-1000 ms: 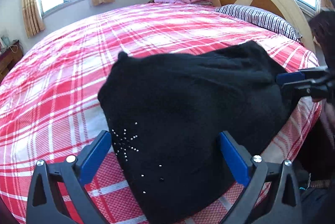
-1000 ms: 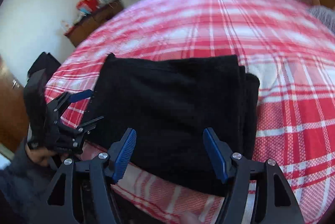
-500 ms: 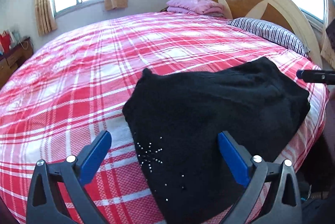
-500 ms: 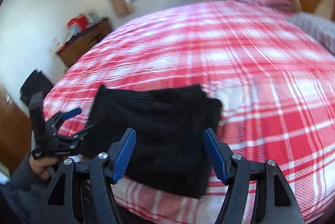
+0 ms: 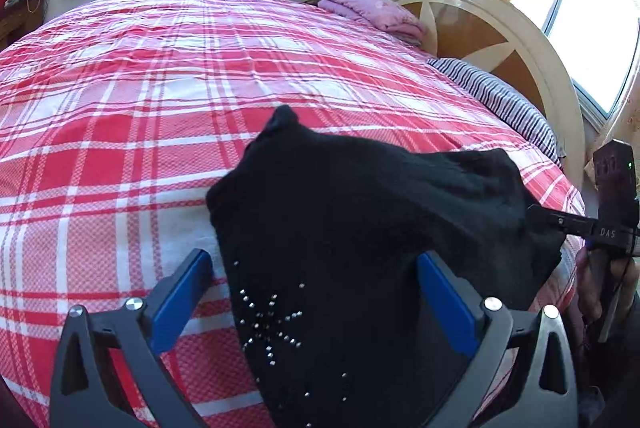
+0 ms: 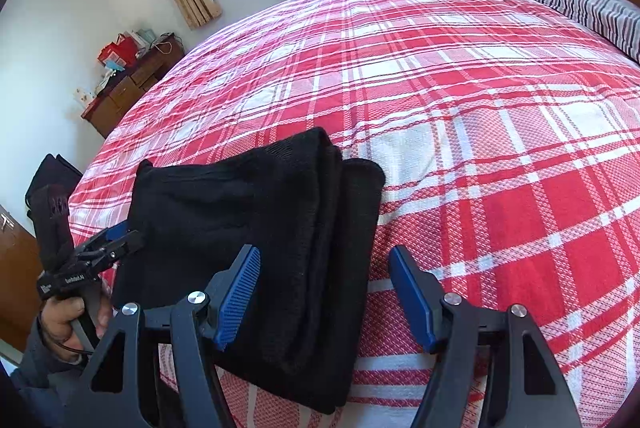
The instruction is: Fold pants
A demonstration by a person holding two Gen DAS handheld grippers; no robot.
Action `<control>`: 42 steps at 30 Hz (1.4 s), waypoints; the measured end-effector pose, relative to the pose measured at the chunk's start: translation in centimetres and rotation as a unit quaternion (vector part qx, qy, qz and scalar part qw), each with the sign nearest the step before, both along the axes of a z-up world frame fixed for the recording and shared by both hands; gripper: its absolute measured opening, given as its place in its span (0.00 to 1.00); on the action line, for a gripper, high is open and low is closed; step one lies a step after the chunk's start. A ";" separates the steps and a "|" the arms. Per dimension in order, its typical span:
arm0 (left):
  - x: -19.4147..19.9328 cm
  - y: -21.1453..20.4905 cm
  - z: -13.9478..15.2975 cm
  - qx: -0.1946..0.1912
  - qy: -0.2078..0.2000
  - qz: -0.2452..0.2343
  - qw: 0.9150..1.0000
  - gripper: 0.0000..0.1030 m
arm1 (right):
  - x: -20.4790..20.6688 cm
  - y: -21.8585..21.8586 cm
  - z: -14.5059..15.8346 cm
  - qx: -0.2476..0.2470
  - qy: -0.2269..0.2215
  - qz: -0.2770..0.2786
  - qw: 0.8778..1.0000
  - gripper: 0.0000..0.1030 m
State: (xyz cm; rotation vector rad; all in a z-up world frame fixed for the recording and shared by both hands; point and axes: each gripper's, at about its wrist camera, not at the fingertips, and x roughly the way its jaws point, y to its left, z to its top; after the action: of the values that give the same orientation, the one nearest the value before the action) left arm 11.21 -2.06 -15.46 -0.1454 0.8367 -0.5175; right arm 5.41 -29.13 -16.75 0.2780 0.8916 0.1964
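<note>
Here we list, left to right, what each view holds. From the left wrist: our left gripper [image 5: 316,302] with blue pads spread wide, released, its near fingers straddling the black pants [image 5: 360,248], which lie folded near the bed's edge on the red plaid bedspread [image 5: 140,100]. Only this view shows the starburst of small studs [image 5: 270,326] on the near fabric. Further right stand a pink folded blanket [image 5: 372,12], a striped pillow [image 5: 500,100] and the curved headboard [image 5: 500,28]. At the far right edge our right gripper [image 5: 560,222] appears side-on at the pants' corner; we cannot tell its state from here.

From the right wrist: at far left a wooden dresser [image 6: 128,92] with red items, seen clearly only here. Below it, the left gripper [image 6: 116,242], hand-held, sits at the pants' [image 6: 280,228] left edge. This view alone shows the stacked fold layers along the right side. Our right gripper [image 6: 324,296] hangs released, jaws wide apart, one pad over the pants, the other over the bedspread [image 6: 480,108].
</note>
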 end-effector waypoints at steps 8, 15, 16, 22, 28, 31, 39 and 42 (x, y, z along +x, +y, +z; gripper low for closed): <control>0.4 -0.1 0.2 -0.021 0.009 -0.013 1.000 0.76 | 1.0 0.7 -0.6 0.021 0.001 0.012 1.000 0.42; 0.8 2.4 0.3 -0.066 0.035 0.001 0.997 0.19 | 0.0 2.2 2.6 0.023 -0.044 0.042 0.998 0.27; 0.7 2.5 0.4 -0.064 0.034 0.002 0.997 0.18 | 0.0 2.7 3.0 0.020 -0.048 0.046 0.998 0.27; 0.2 5.0 3.0 -0.068 0.004 0.017 0.998 0.16 | 2.8 5.7 6.4 0.006 -0.072 0.086 0.994 0.26; 0.7 12.0 5.9 -0.050 -0.037 0.084 0.995 0.16 | 9.2 12.6 8.5 0.005 -0.088 0.156 0.984 0.26; 0.8 15.7 6.5 -0.029 -0.048 0.128 0.990 0.16 | 12.4 17.8 8.4 0.004 -0.095 0.194 0.976 0.26; 1.6 24.4 3.5 0.023 -0.025 0.218 0.975 0.16 | 18.8 29.4 3.2 0.015 -0.047 0.252 0.967 0.26; 2.0 25.9 1.2 0.023 -0.006 0.222 0.975 0.18 | 19.9 30.5 0.9 0.012 -0.026 0.245 0.969 0.26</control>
State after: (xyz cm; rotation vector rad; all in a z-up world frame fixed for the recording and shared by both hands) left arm 13.25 23.80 -14.27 -0.2793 0.7748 -0.0788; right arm 25.30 1.36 -15.87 0.0691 0.8952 0.6713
